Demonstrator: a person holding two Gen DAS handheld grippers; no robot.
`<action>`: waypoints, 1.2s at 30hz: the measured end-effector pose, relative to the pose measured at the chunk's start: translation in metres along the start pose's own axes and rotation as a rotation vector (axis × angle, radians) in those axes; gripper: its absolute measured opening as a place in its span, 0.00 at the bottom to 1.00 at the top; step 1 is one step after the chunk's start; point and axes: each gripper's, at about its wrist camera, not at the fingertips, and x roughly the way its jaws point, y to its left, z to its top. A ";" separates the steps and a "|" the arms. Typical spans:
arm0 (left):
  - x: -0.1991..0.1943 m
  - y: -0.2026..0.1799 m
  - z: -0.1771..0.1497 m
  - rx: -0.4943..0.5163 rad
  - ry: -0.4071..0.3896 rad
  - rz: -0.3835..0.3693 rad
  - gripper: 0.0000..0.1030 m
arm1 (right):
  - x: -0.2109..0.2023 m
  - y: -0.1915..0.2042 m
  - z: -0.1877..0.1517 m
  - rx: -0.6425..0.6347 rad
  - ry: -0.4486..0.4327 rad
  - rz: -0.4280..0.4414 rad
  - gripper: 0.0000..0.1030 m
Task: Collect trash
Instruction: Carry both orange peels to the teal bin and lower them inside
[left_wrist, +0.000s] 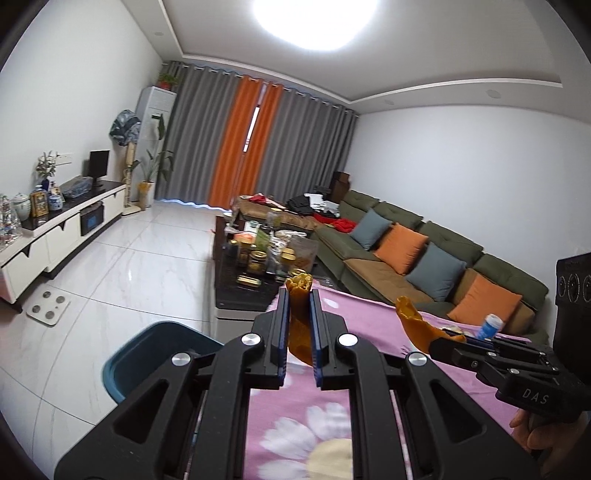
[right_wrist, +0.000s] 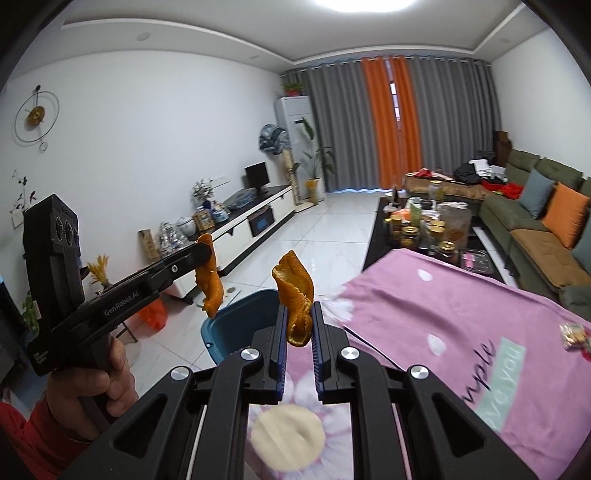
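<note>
My left gripper (left_wrist: 299, 295) is shut on a piece of orange peel (left_wrist: 300, 321), held above the pink flowered cloth (left_wrist: 295, 424). It also shows in the right wrist view (right_wrist: 205, 245), its peel (right_wrist: 210, 284) hanging over the floor near the blue bin (right_wrist: 240, 325). My right gripper (right_wrist: 299, 310) is shut on a second orange peel (right_wrist: 295, 295) above the cloth's edge (right_wrist: 424, 314). It shows in the left wrist view (left_wrist: 448, 338) with its peel (left_wrist: 417, 325). The blue bin (left_wrist: 147, 354) stands on the floor left of the table.
A small wrapper (right_wrist: 572, 334) lies on the cloth at right. A blue-white can (left_wrist: 489, 325) stands beyond the cloth. A cluttered dark coffee table (left_wrist: 236, 291), a green sofa (left_wrist: 406, 251), a TV cabinet (left_wrist: 55, 229) and a scale (left_wrist: 48, 306) surround the tiled floor.
</note>
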 end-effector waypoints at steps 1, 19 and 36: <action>-0.001 0.006 0.002 -0.003 -0.003 0.014 0.10 | 0.004 0.002 0.002 -0.003 0.003 0.009 0.10; 0.012 0.098 0.018 -0.032 0.025 0.208 0.10 | 0.128 0.040 0.041 -0.088 0.151 0.188 0.10; 0.148 0.162 -0.061 -0.113 0.275 0.282 0.10 | 0.254 0.061 0.022 -0.151 0.437 0.162 0.10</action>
